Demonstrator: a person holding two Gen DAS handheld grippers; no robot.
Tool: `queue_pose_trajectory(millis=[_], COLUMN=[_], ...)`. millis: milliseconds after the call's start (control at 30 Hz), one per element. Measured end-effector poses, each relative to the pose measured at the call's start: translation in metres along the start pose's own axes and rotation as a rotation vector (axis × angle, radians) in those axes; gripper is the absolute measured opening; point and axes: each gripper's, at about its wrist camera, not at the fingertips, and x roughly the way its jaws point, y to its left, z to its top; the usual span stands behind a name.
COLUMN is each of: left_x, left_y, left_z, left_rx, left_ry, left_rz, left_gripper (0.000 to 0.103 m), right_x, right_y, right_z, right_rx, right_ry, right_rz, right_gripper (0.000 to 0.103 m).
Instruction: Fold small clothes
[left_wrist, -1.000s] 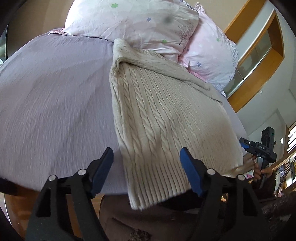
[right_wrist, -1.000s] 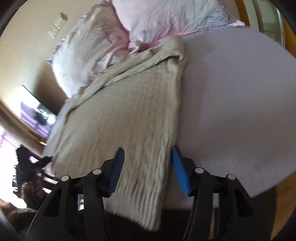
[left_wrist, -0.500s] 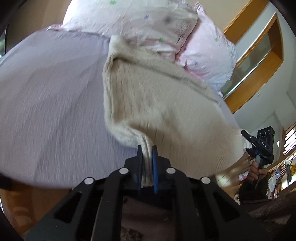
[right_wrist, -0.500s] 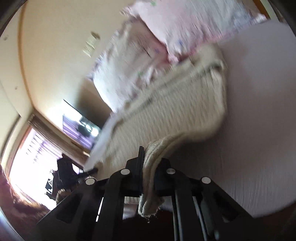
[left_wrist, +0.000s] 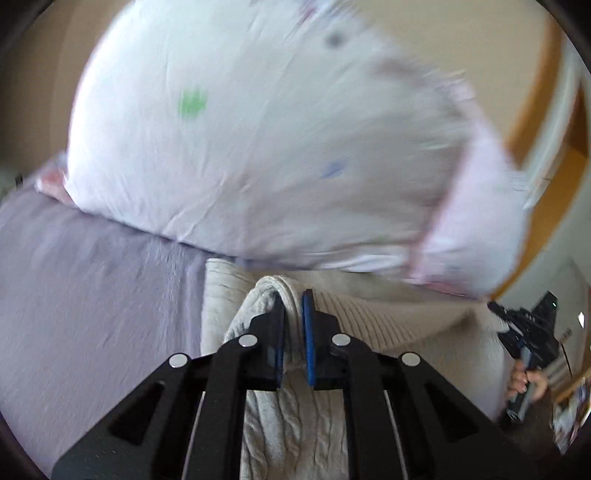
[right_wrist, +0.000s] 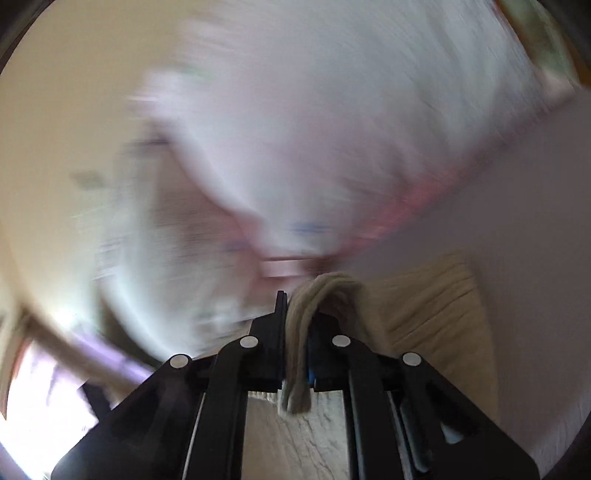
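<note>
Lilac bed (left_wrist: 92, 295) under us, pillows (left_wrist: 258, 147) close ahead: we carry the cream sweater's (left_wrist: 388, 325) hem toward its far end.

Both our left tongs (left_wrist: 293, 332) and right tongs (right_wrist: 297, 343) are pinched on the hem, each with knit bunched between the fingers. The sweater's long axis runs from us toward the pillows, its far edge just ahead of both tongs, neither clearly nearer. Motion blur smears the right view; the collar end lies hidden under the pillows' edge.

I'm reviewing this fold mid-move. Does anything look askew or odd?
Nothing stands out. The left gripper and right gripper each pinch a bunched sweater edge near the pillow. Motion blur hides finer detail.
</note>
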Motion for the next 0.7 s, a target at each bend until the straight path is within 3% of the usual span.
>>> queue_pose_trajectory(millis=[67, 100, 133, 167, 200, 233, 300, 333, 500, 700], left_x=[0.022, 0.021, 0.015, 0.005, -0.006, -0.013, -0.024, -0.028, -0.040, -0.028], left_y=[0.020, 0.028, 0.034, 0.039, 0.044, 0.047, 0.054, 0.055, 0.054, 0.046], left_z=[0.006, 0.007, 0.006, 0.006, 0.005, 0.003, 0.001, -0.002, -0.027, -0.048], left_rx=[-0.121, -0.168, -0.194, -0.196, -0.198, -0.204, -0.234, -0.241, -0.215, -0.187], left_ry=[0.060, 0.052, 0.028, -0.006, -0.032, -0.041, -0.043, -0.034, 0.032, 0.135], left_rz=[-0.023, -0.059, -0.079, -0.066, -0.056, -0.062, -0.100, -0.114, -0.110, -0.100], left_gripper=[0.010, 0.013, 0.017, 0.022, 0.038, 0.049, 0.051, 0.054, 0.062, 0.069], right_x=[0.030, 0.032, 0.029, 0.024, 0.014, 0.005, -0.005, -0.006, -0.012, -0.025], right_y=[-0.018, -0.023, -0.024, -0.023, -0.019, -0.016, -0.006, 0.000, 0.011, -0.006], right_z=[0.005, 0.005, 0.006, 0.007, 0.008, 0.008, 0.009, 0.008, -0.006, -0.022], right_rx=[0.097, 0.132, 0.151, 0.143, 0.125, 0.111, 0.088, 0.074, -0.003, 0.003], right_ry=[0.076, 0.085, 0.071, 0.047, 0.001, -0.048, -0.059, -0.044, -0.013, -0.040], right_rz=[-0.078, -0.066, -0.019, 0.017, 0.057, 0.104, 0.269, 0.282, 0.207, 0.213], right_gripper=[0.011, 0.023, 0.056, 0.073, 0.097, 0.098, 0.098, 0.098, 0.098, 0.098])
